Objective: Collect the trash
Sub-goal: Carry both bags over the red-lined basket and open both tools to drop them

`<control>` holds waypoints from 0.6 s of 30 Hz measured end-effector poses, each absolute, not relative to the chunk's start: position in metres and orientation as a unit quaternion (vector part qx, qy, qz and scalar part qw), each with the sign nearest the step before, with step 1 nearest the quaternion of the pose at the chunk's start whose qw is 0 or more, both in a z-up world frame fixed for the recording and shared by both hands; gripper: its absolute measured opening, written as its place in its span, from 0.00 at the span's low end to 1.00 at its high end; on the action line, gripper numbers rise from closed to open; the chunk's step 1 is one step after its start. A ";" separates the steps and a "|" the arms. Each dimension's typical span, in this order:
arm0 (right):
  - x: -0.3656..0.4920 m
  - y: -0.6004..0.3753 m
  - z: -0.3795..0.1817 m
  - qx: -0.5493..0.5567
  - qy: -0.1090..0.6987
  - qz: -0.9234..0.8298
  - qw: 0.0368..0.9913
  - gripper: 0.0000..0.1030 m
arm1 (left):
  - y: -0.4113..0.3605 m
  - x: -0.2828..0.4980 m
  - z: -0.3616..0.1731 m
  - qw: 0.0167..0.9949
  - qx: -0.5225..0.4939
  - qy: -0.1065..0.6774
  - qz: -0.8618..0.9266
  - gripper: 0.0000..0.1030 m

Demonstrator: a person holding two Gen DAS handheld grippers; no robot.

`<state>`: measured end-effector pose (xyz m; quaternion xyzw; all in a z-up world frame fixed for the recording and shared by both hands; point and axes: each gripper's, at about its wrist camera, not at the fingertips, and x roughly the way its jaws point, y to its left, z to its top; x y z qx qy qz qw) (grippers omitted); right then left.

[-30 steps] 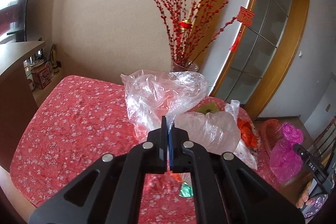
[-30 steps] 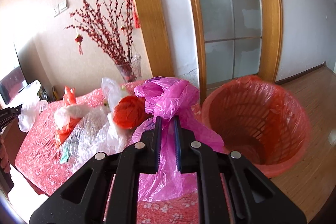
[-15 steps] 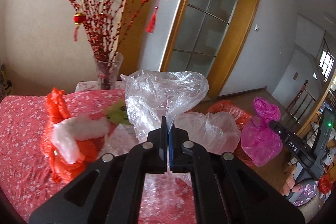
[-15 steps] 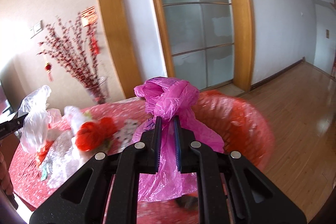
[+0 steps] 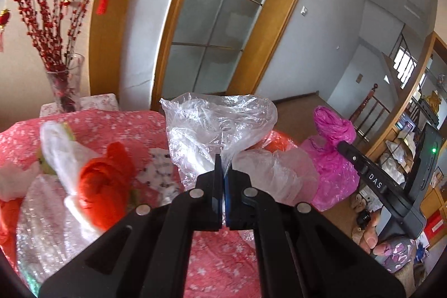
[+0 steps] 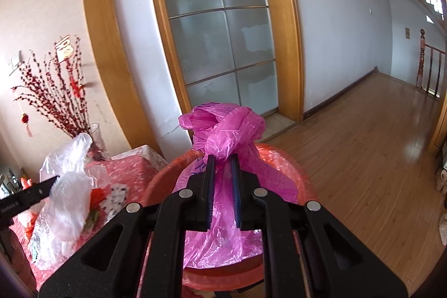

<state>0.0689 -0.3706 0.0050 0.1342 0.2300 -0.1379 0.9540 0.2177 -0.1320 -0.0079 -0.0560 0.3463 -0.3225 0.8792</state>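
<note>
While the left gripper (image 5: 222, 166) pinches a crumpled clear plastic bag (image 5: 220, 130) above the red flowered tablecloth (image 5: 125, 124), the right gripper (image 6: 223, 166) is clamped on a knotted pink plastic bag (image 6: 223, 130) held over the red basket (image 6: 279, 158). More wrappers, including a red bag (image 5: 103, 186), lie on the table beside a glass vase (image 5: 65, 85).

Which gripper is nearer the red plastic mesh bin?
Right. The right gripper, shut on the knotted pink plastic bag, hangs over the red plastic mesh bin. The left gripper, shut on the clear plastic bag, is over the table beside it.
</note>
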 end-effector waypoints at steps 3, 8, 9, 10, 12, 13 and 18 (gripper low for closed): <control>0.072 -0.379 0.001 0.139 0.232 -0.143 0.952 0.11 | -0.152 0.219 -0.014 0.873 -0.052 0.353 -0.332 0.03; 0.079 -0.390 -0.004 0.140 0.235 -0.150 0.950 0.11 | -0.177 0.226 -0.023 0.865 -0.049 0.359 -0.348 0.03; 0.080 -0.391 -0.005 0.140 0.235 -0.152 0.950 0.11 | -0.183 0.228 -0.025 0.863 -0.047 0.360 -0.351 0.03; 0.082 -0.393 -0.006 0.140 0.235 -0.153 0.950 0.12 | -0.188 0.228 -0.025 0.862 -0.046 0.361 -0.353 0.03; 0.085 -0.395 -0.005 0.139 0.236 -0.155 0.949 0.12 | -0.198 0.229 -0.028 0.860 -0.045 0.364 -0.355 0.03; 0.085 -0.395 -0.006 0.139 0.237 -0.156 0.949 0.12 | -0.202 0.230 -0.030 0.859 -0.045 0.367 -0.354 0.04; 0.091 -0.402 -0.008 0.151 0.248 -0.162 0.943 0.22 | -0.214 0.237 -0.044 0.853 -0.049 0.384 -0.350 0.25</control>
